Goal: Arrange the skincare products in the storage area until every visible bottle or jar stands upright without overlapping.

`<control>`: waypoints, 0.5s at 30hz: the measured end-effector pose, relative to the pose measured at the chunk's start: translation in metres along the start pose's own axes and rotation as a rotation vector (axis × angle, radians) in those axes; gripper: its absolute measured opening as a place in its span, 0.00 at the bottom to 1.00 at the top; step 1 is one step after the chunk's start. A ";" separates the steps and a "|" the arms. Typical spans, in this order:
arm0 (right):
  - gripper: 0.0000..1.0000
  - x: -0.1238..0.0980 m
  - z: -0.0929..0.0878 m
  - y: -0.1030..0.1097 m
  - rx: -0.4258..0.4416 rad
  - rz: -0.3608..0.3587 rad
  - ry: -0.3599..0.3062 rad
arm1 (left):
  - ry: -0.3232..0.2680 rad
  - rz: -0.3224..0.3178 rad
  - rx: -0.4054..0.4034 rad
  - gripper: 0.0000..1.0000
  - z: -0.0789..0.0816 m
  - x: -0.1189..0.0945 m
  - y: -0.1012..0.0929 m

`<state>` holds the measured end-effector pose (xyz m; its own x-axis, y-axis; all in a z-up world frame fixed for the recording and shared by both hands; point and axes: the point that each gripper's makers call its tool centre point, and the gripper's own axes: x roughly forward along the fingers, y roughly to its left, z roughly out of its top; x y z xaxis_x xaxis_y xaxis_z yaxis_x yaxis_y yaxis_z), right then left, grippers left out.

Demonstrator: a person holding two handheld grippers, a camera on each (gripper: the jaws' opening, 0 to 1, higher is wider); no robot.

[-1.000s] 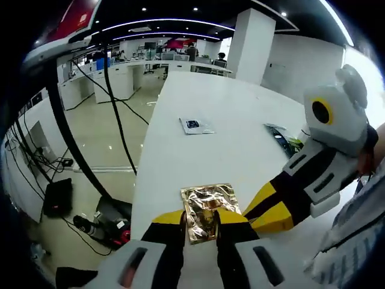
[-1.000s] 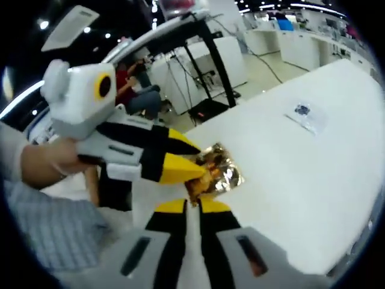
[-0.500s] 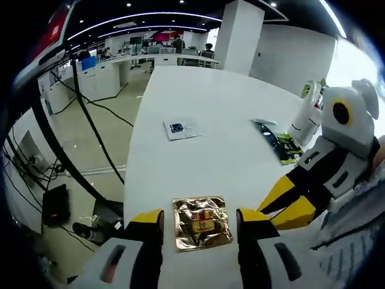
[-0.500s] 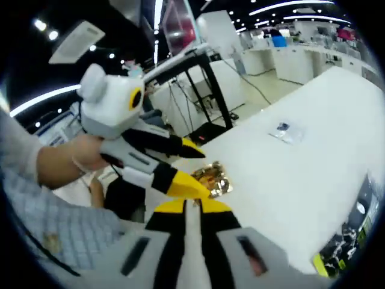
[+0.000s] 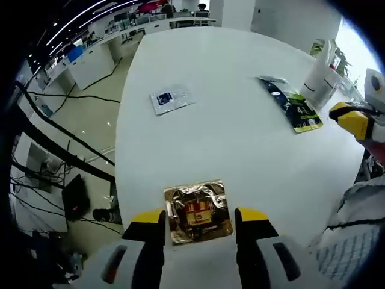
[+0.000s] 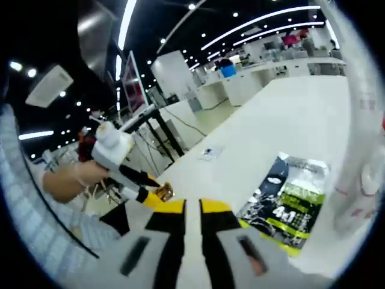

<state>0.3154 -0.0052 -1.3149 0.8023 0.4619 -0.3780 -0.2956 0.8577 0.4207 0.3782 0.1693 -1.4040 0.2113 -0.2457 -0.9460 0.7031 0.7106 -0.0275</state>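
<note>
Fingers of the left gripper [image 5: 198, 220] now gape, the gold sachet [image 5: 197, 209] released on the counter [image 5: 234, 138]; right gripper [image 6: 185, 208], nearly shut and empty, has swung toward the green packet [image 6: 287, 200].

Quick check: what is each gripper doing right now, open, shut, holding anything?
Left gripper: open, jaws either side of the gold foil packet on the white table, not clamping it.
Right gripper: shut, holding nothing.

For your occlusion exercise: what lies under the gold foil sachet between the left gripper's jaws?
The gold foil sachet lies flat on the white table, near its edge. Bare tabletop surrounds it; whatever is directly beneath is covered. The left gripper is open, its jaws flanking the sachet.
</note>
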 end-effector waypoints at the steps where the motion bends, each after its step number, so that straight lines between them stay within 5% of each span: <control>1: 0.08 -0.006 -0.001 -0.005 0.006 -0.011 -0.008 | 0.009 0.002 -0.007 0.48 0.002 0.001 0.001; 9: 0.13 -0.029 0.006 -0.017 0.091 -0.008 -0.123 | 0.110 0.011 -0.039 0.46 0.003 0.001 0.002; 15: 0.16 -0.036 0.007 -0.024 0.122 -0.024 -0.143 | 0.154 0.013 -0.035 0.45 0.001 0.000 -0.001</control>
<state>0.2968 -0.0439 -1.3057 0.8768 0.3969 -0.2716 -0.2172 0.8306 0.5127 0.3785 0.1675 -1.4039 0.1115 -0.1347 -0.9846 0.6762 0.7364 -0.0242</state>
